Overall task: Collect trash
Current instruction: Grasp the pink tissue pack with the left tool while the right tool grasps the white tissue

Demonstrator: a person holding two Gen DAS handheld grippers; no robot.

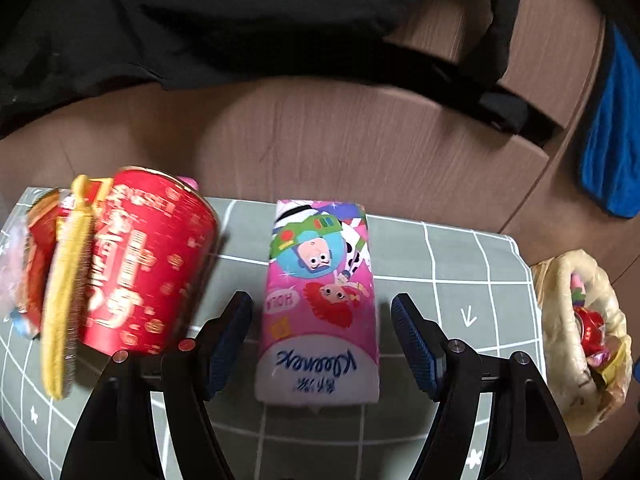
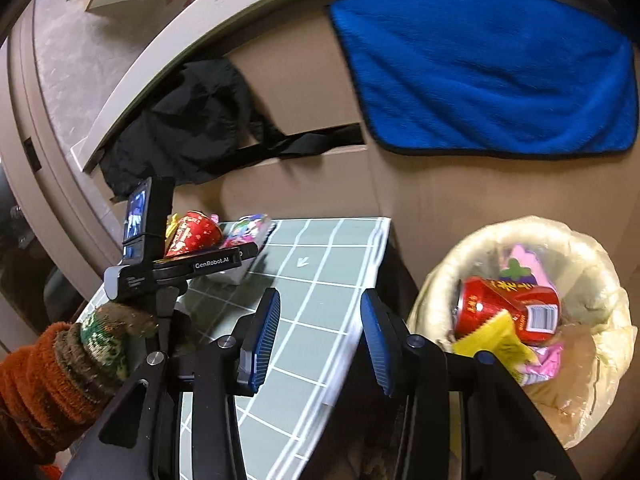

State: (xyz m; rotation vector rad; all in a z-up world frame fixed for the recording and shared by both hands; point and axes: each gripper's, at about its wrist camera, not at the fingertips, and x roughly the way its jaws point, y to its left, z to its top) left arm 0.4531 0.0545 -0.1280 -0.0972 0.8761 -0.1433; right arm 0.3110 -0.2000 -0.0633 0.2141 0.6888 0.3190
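A pink tissue pack (image 1: pixel 320 320) with cartoon figures lies on the grey grid tablecloth (image 1: pixel 460 264). My left gripper (image 1: pixel 322 300) is open and straddles the pack, with a gap at each pad. Left of it a red paper cup (image 1: pixel 152 264) lies tilted, with a yellow comb-like piece (image 1: pixel 66 292) across it. My right gripper (image 2: pixel 320 336) is open and holds nothing, above the table's right edge. Beside the table a bag-lined bin (image 2: pixel 600 280) holds a red can (image 2: pixel 508 304) and some wrappers.
A black garment (image 1: pixel 240 20) hangs over the brown cabinet front behind the table. A blue towel (image 2: pixel 480 72) hangs on the cabinet above the bin. A hand in a knitted glove (image 2: pixel 104 332) holds the left tool's housing (image 2: pixel 180 266) at the table's left.
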